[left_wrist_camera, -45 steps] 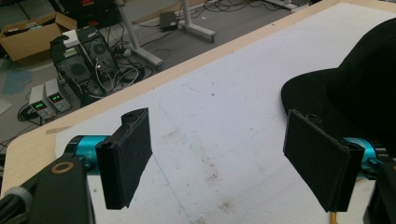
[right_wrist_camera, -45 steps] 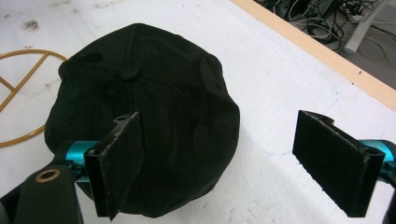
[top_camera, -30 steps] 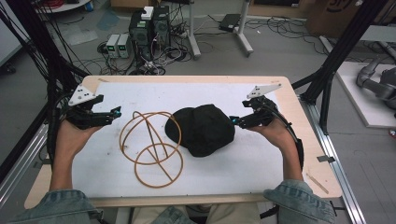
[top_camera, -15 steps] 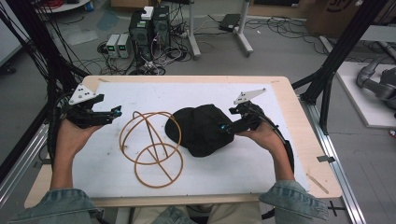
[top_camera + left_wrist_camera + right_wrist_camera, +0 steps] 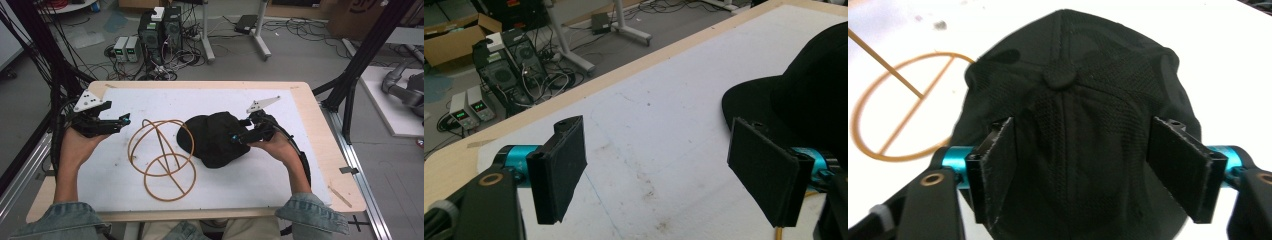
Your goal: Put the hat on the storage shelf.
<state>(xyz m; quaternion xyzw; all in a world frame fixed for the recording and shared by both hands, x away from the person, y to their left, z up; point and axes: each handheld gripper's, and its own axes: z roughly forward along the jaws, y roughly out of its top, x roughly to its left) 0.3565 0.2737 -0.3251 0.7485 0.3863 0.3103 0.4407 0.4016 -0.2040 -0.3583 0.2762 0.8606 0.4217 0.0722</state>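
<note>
Right tongs (image 5: 234, 137) lowered over cap (image 5: 212, 137), narrowing

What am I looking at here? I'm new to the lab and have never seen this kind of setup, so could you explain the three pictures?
A person sits at a table with a white top and holds a hand-held tool in each hand. Each tool has two flat black jaws that can pinch things.

The high view looks down from above the person. It shows the left gripper at the left and the right gripper at the right. On the table lie a black cap and a wire stand made of brown rings.

The other two pictures come from small cameras riding on the tools, looking along their jaws. The left gripper is open over bare table, holding nothing. The right gripper has its jaws on either side of the cap's crown and has just been closing, but the pads do not yet press it.
</note>
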